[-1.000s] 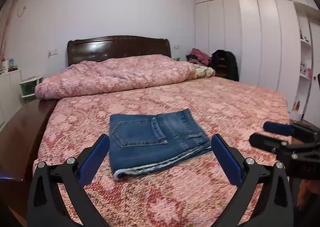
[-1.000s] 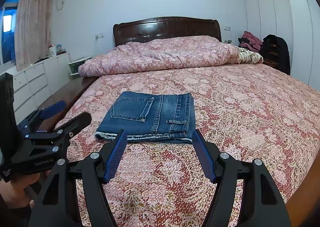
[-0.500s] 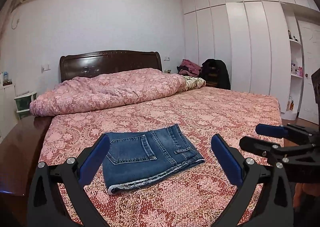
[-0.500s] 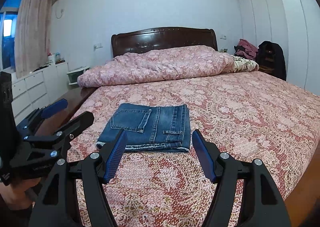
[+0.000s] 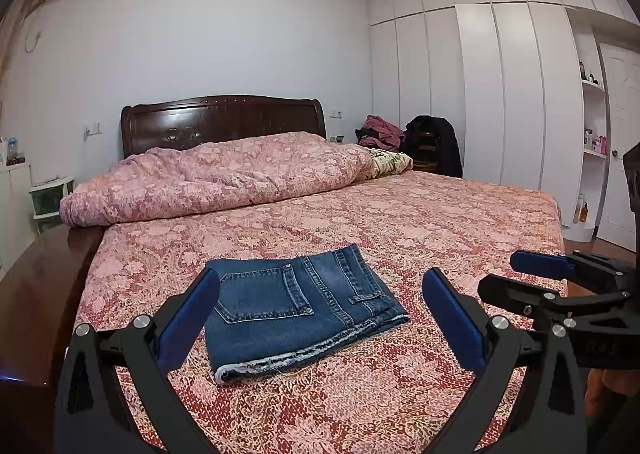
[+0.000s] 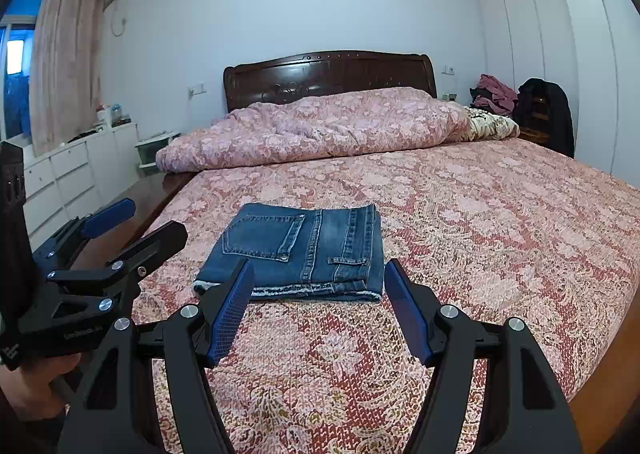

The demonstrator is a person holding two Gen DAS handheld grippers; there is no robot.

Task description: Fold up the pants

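Note:
Blue denim pants (image 5: 296, 306) lie folded into a compact rectangle on the pink patterned bedspread (image 5: 400, 222), back pocket up, frayed edge toward me. They also show in the right wrist view (image 6: 304, 250). My left gripper (image 5: 320, 286) is open and empty, held back from the near edge of the pants. My right gripper (image 6: 318, 274) is open and empty, also short of the pants. The right gripper shows at the right of the left wrist view (image 5: 520, 274), and the left gripper at the left of the right wrist view (image 6: 136, 218).
A rolled pink duvet (image 5: 216, 174) lies before the dark wooden headboard (image 5: 224, 118). A wooden bed frame edge (image 5: 36, 294) runs along the left. White wardrobes (image 5: 500, 94) and a chair with clothes (image 5: 432, 142) stand at right. White drawers (image 6: 60, 182) stand at left.
Both grippers have pulled back and tilted up from the folded pants, which now sit lower and smaller in both views. The pants have not moved. Both grippers stay open.

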